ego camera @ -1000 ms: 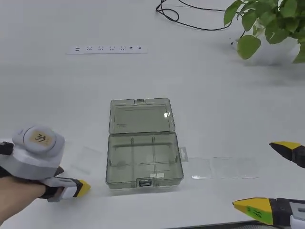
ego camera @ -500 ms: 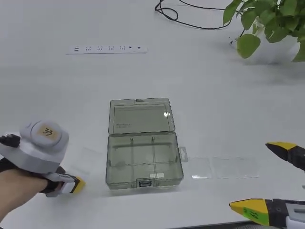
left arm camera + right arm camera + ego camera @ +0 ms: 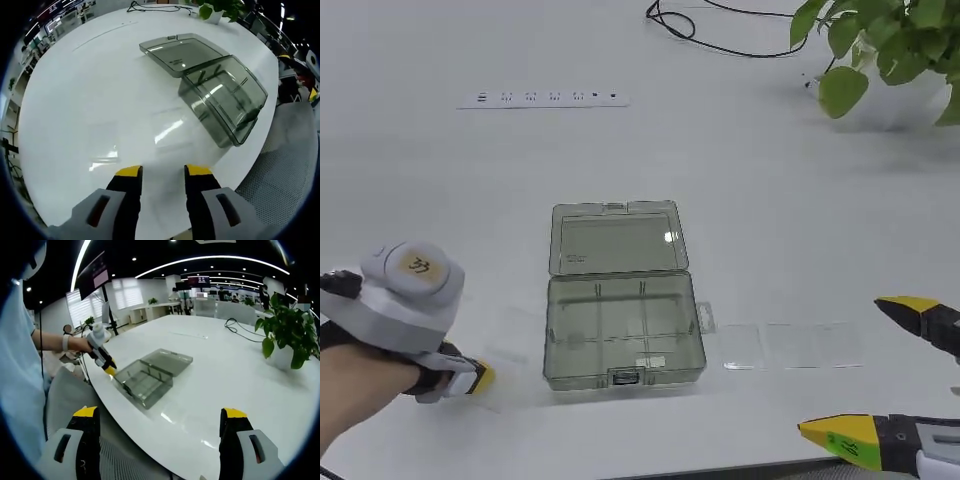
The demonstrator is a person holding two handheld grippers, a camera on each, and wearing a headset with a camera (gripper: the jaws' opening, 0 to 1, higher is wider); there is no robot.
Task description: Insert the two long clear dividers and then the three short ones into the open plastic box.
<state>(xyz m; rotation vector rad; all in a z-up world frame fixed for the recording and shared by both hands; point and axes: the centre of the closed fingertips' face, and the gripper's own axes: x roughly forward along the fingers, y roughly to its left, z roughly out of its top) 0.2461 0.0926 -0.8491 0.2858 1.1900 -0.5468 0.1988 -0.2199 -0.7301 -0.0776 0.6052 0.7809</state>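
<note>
Your left gripper (image 3: 161, 172) sits at the bottom centre of its view, jaws narrowly parted and holding nothing. A clear divider (image 3: 170, 127) lies just above them, seemingly flat, with the open box (image 3: 220, 95) at upper right. Your right gripper (image 3: 160, 413) gapes wide.

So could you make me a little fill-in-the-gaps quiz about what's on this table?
1. The smoky plastic box sits with its lid lying ____.
2. In the head view, the green plant stands far back on the box's ____ side.
3. The right gripper has its jaws wide apart and holds ____.
Missing words: open; right; nothing.
</note>
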